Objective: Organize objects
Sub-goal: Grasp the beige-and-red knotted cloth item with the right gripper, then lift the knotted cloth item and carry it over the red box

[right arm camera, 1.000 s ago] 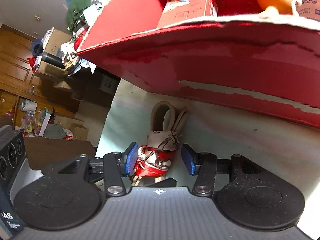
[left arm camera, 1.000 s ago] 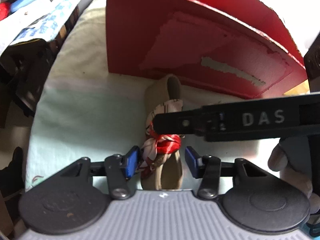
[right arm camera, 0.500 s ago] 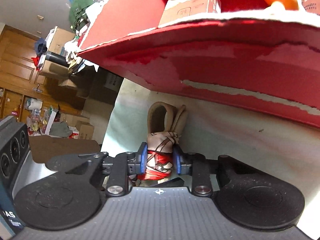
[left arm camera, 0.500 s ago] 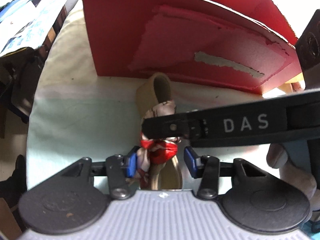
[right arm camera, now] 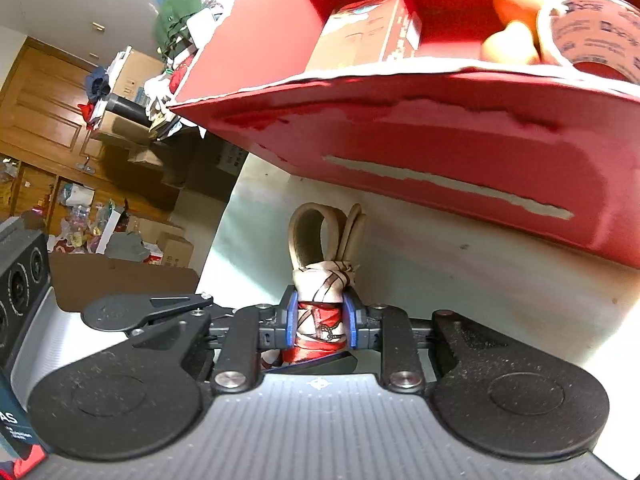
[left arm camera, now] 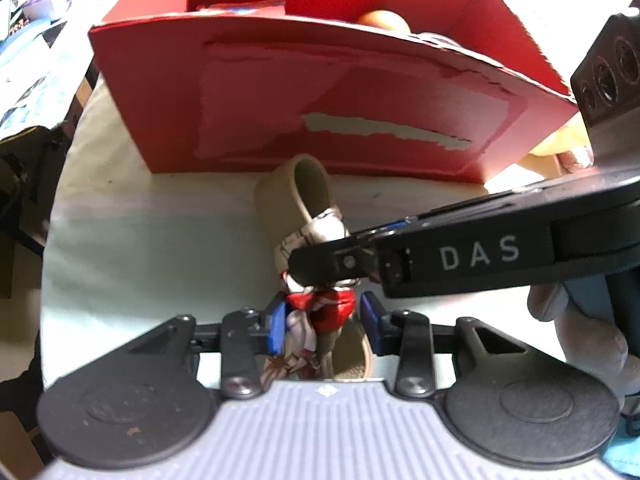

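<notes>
Pale cloth [left arm camera: 132, 248] covers the table under both claws, with cluttered wooden cabinets [right arm camera: 44, 120] far off to the right claw's left. Nearest, the right claw [right arm camera: 319, 322] is closing with its blue pads pressed on the red-and-white scarf [right arm camera: 320, 320] knotted round a coiled tan belt [right arm camera: 308, 232], while the left claw [left arm camera: 325, 320] is also closing, its left pad touching the scarf's tail but its right pad clear of the bundle. Beyond the belt's loop stands a red box [left arm camera: 320, 92] holding a small carton [right arm camera: 360, 32], an orange toy [right arm camera: 516, 4] and a tape roll [right arm camera: 592, 24].
</notes>
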